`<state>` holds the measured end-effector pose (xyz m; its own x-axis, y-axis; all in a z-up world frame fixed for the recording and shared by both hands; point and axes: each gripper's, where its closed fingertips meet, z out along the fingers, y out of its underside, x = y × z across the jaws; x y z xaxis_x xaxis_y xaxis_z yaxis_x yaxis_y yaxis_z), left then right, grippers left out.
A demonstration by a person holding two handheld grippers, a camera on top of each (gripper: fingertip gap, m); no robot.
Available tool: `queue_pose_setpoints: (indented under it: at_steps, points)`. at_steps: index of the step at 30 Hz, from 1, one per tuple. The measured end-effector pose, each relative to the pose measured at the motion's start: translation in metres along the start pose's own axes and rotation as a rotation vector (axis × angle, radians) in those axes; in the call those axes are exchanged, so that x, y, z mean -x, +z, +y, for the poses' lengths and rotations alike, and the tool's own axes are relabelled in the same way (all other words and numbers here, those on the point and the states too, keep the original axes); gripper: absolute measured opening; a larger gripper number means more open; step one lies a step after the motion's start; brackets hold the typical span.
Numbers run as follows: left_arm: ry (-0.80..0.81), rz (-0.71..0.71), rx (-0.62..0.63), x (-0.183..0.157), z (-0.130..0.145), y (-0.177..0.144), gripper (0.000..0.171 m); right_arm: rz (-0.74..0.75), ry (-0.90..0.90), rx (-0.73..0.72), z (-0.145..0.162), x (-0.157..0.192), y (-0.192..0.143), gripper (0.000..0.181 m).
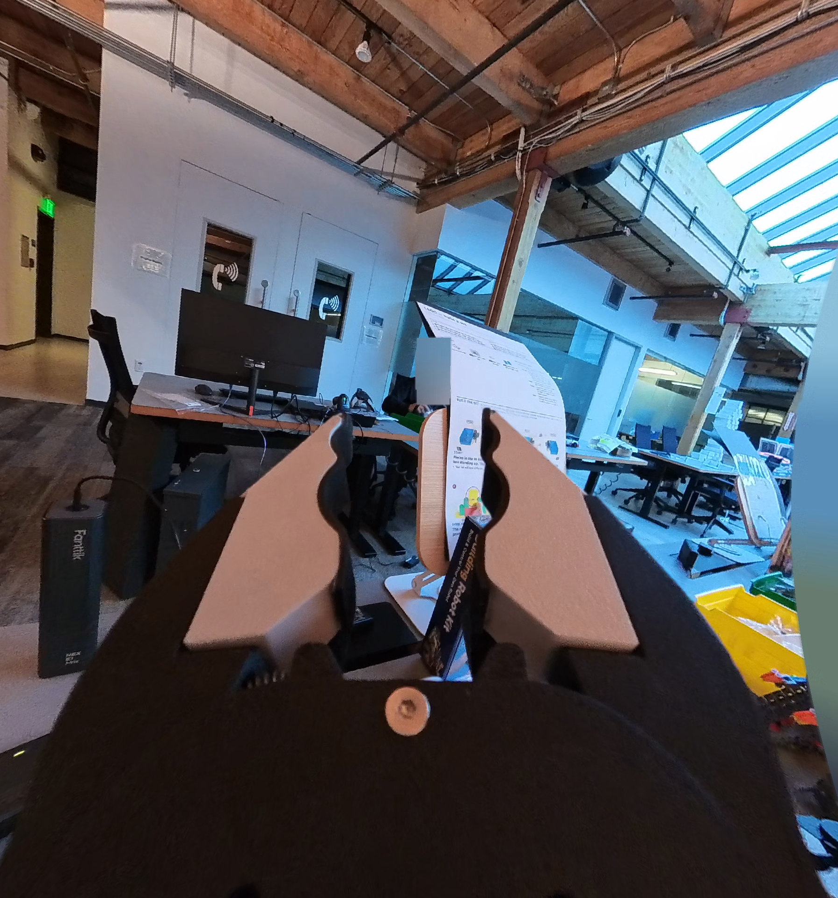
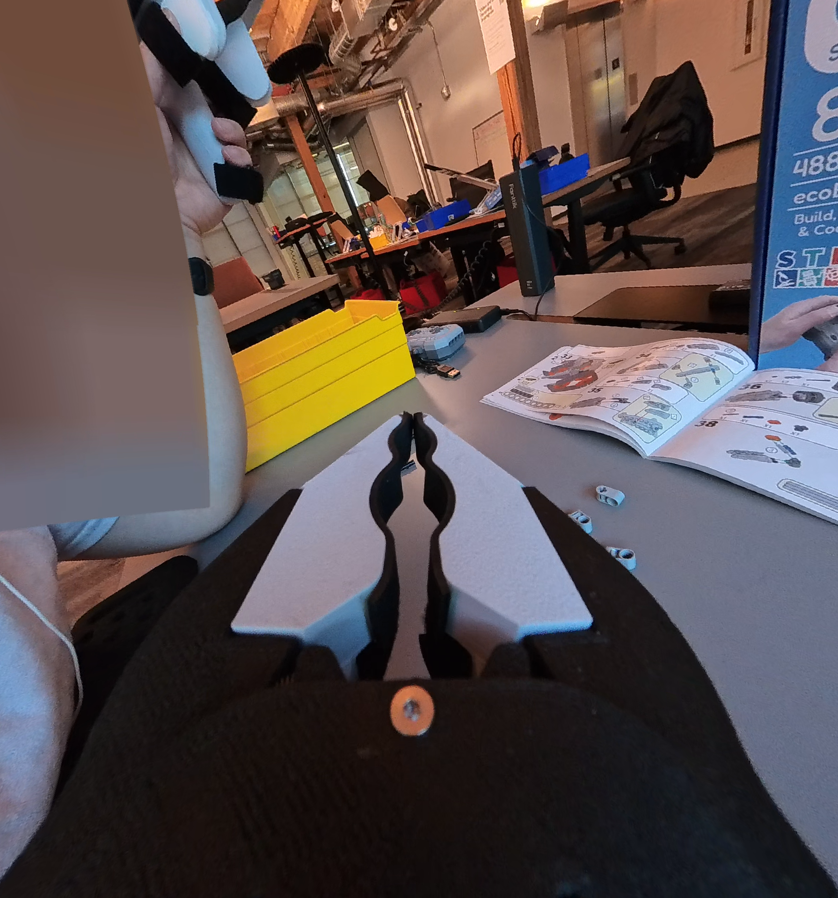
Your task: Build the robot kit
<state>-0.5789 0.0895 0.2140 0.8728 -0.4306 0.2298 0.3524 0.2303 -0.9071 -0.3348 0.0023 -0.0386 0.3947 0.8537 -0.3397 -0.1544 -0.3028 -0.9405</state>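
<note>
A: What sits at the right gripper (image 2: 413,415)?
B: A small grey pin (image 2: 408,465) shows in the gap behind its tips, which nearly meet; whether it is pinched, I cannot tell. Three grey connector pieces (image 2: 610,495) lie just right on the grey table (image 2: 699,680), near the open instruction booklet (image 2: 689,403). A yellow bin (image 2: 324,369) stands left.
A: And the left gripper (image 1: 414,420)?
B: Raised, fingers apart, empty. A dark blue box (image 1: 448,597) stands beyond its gap, before a printed sheet (image 1: 499,384) on a wooden stand (image 1: 431,491).
</note>
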Motion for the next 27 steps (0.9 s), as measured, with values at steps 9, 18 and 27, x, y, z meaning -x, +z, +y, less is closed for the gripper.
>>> queue_pose_setpoints:
  at_steps: [9, 18, 27]
  points:
    - [-0.001, 0.016, 0.026, -0.002, 0.003, 0.0, 0.05, -0.003, 0.002, -0.003, -0.001, 0.001, -0.001, 0.0]
    - [0.011, 0.02, 0.058, -0.004, 0.009, 0.002, 0.051, -0.007, 0.014, 0.013, 0.002, 0.001, 0.001, 0.001]
    - [0.008, 0.031, 0.085, -0.006, 0.013, 0.003, 0.051, -0.019, 0.052, 0.013, 0.001, 0.003, 0.0, 0.0]
